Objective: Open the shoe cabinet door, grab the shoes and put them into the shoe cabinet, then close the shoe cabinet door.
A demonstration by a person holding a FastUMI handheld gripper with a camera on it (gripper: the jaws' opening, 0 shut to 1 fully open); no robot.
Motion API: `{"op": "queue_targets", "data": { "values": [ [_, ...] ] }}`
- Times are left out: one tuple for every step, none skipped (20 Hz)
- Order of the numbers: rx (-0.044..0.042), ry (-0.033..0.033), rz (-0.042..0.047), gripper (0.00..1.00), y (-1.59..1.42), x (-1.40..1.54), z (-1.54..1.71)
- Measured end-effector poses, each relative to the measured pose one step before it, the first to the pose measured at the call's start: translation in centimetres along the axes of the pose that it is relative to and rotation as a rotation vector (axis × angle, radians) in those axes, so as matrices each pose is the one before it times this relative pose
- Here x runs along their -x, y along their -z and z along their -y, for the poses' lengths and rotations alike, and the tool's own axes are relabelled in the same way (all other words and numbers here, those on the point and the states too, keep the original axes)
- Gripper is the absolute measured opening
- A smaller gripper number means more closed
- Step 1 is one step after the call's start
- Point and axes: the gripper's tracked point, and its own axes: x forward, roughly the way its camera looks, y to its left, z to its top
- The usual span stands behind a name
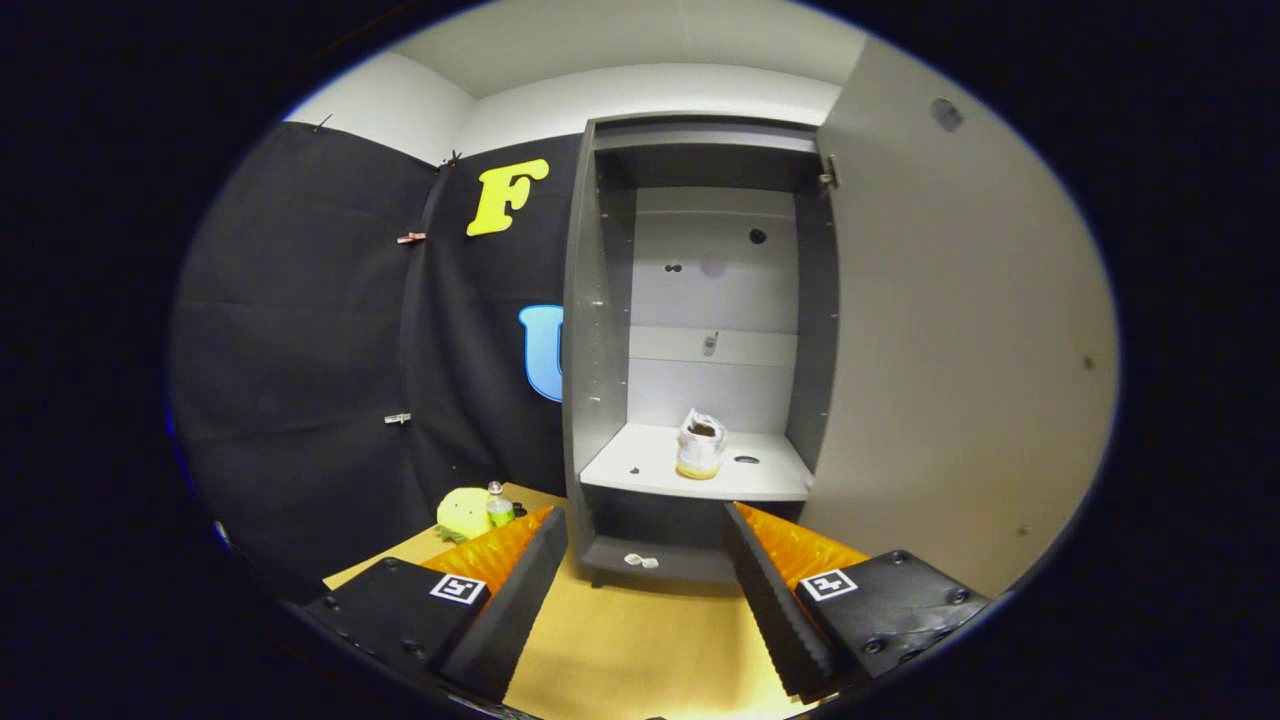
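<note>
The shoe cabinet (700, 330) stands open, its door (960, 340) swung to the right. One shoe (700, 445) rests on the lower shelf (640, 465), well beyond the gripper (645, 590). Its jaws are spread, holding nothing.

A shoe (700, 444) stands on the cabinet shelf (640, 468).

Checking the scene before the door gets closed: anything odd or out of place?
Nothing damaged or spilled. One white shoe stands on the cabinet shelf, door swung wide open. A small white object lies on the bottom ledge below; I can't tell what it is. The gripper is open, holding nothing.
</note>
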Motion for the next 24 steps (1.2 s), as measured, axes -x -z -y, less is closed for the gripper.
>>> {"op": "queue_targets", "data": {
  "values": [
    [-0.01222,-0.01993,-0.01016,0.98,0.132,1.834,0.650],
    [-0.01524,-0.03001,-0.00436,0.98,-0.089,1.820,0.507],
    [-0.01205,-0.00910,0.00266,0.98,-0.349,1.451,0.730],
    [-0.00754,-0.00117,0.01616,0.98,-0.450,1.404,1.262],
    [-0.00606,0.00111,0.01375,0.98,-0.532,1.483,1.371],
    [-0.00340,0.00732,0.01462,0.98,-0.587,1.377,1.431],
    [-0.00030,0.00942,0.01888,0.98,-0.690,1.141,1.395],
    [-0.00207,0.00571,0.01050,0.98,-0.429,1.051,1.200],
    [-0.00090,0.00246,0.00800,0.98,-0.282,0.897,1.089],
    [-0.00045,0.01202,0.00487,0.98,-0.126,0.674,1.259],
    [-0.00458,0.01593,-0.00249,0.98,0.026,0.623,1.496],
    [-0.01002,0.02000,-0.00169,0.98,0.023,0.374,1.575],
    [-0.01608,0.02033,0.00161,0.98,-0.167,0.260,1.548],
    [-0.01886,0.02054,0.00390,0.98,-0.270,0.072,1.437],
    [-0.01739,0.01441,0.00107,0.98,-0.244,-0.144,1.249],
    [-0.00911,0.01229,0.00767,0.98,-0.208,-0.283,1.171],
    [-0.00151,0.02478,0.00557,0.98,-0.162,-0.829,1.201],
    [-0.00603,0.02180,0.00012,0.98,-0.003,-0.696,1.256],
    [-0.01337,0.00988,-0.00083,0.98,-0.097,-0.503,0.919],
    [-0.01268,0.00904,0.00137,0.98,-0.329,-0.607,0.661],
    [-0.00749,0.01059,0.00780,0.98,-0.474,-0.533,0.667],
    [-0.00019,0.01392,0.01406,0.98,-0.659,-0.740,0.612],
    [0.00390,0.01395,0.00973,0.98,-0.456,-0.788,0.632],
    [0.00174,0.00910,0.00181,0.98,-0.218,-0.790,0.407]
  ]
}}
